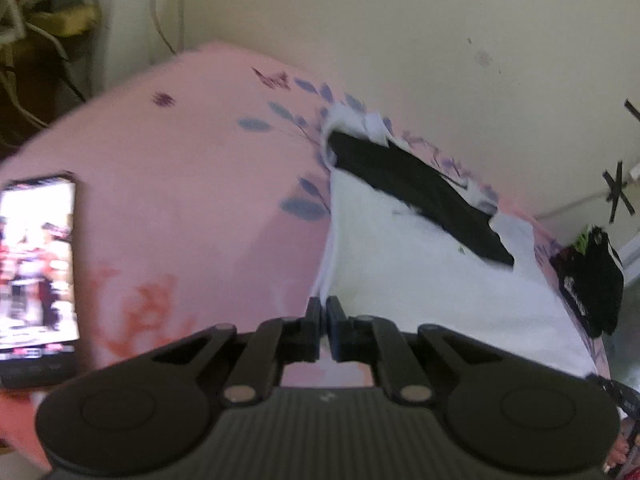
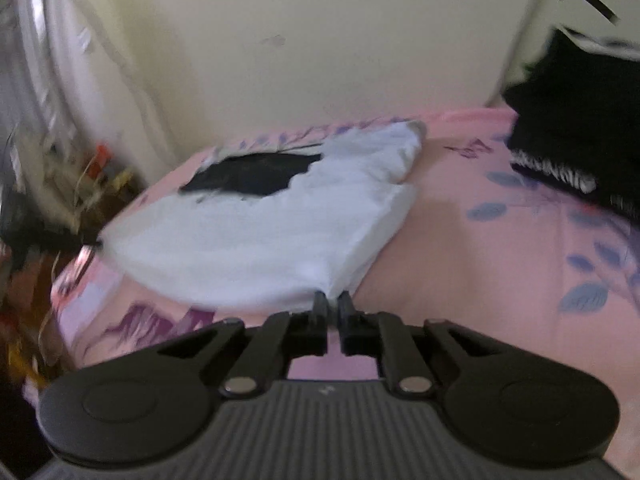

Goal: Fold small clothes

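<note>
My left gripper [image 1: 325, 307] has its fingers pressed nearly together at the near corner of the white garment [image 1: 420, 264]; the cloth edge runs right up to the tips, but I cannot tell whether fabric is actually caught between them. My right gripper [image 2: 333, 303] shows the same: fingers drawn close with a thin slit, tips at the near folded corner of the garment [image 2: 248, 240], grip on cloth uncertain.

The garment lies on the pink bedsheet [image 1: 180, 184], close to the wall side of the bed. It has a black patch [image 1: 416, 188] across its far part. In the right view one side is doubled over, showing a layered edge, with a bunched end toward the wall [image 2: 320, 40].

A phone [image 1: 36, 272] with a lit screen lies on the sheet, well apart from the garment, to my left. Dark clothing [image 2: 576, 132] sits on the bed to my right, apart from the garment.

Both views blurred.
</note>
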Available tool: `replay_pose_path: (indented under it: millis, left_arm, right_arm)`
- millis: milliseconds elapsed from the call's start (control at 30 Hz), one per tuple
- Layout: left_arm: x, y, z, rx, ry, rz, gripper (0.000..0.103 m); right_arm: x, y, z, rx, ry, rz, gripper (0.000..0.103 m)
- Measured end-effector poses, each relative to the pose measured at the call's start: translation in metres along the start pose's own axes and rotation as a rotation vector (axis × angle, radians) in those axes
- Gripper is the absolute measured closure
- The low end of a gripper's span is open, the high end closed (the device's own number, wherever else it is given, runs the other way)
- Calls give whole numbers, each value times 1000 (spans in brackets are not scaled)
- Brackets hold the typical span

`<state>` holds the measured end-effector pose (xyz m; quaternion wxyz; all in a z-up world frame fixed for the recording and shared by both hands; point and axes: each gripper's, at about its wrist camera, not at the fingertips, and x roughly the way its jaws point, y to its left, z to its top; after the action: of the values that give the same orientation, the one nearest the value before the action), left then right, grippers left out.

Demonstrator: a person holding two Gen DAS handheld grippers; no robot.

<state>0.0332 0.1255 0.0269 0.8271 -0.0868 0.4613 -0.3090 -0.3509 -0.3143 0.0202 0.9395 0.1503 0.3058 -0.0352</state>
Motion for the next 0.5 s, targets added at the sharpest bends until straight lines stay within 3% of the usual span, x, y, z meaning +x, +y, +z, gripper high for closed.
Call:
replay_pose_path:
  millis: [100,133,167,200,233,333,500]
  left_arm:
    - [6,5,-2,9,34,43,96]
    - [11,8,-2,0,51,69,92]
    - [16,12,-1,-13,63,99,81]
    - [18,16,2,-26,63,113,75]
    - [18,20,5,-42,49,114,66]
    - [8,18,30,-50,-21,97,66]
    - [13,-38,99,118,-111,64,52]
  right_arm:
    - [13,7,-5,-112,116,-39,97]
    - [18,4,-7,-130,150,-80,90]
    - [20,0,-5,-124,160,-104,81]
    - [18,-7,-1,-103,143,-107,64]
    - [14,-13,7,-76,112,-109,61]
    - [3,-19,39,-62,23,-121,63]
    - [17,-21,121,-124,-69,-137,61]
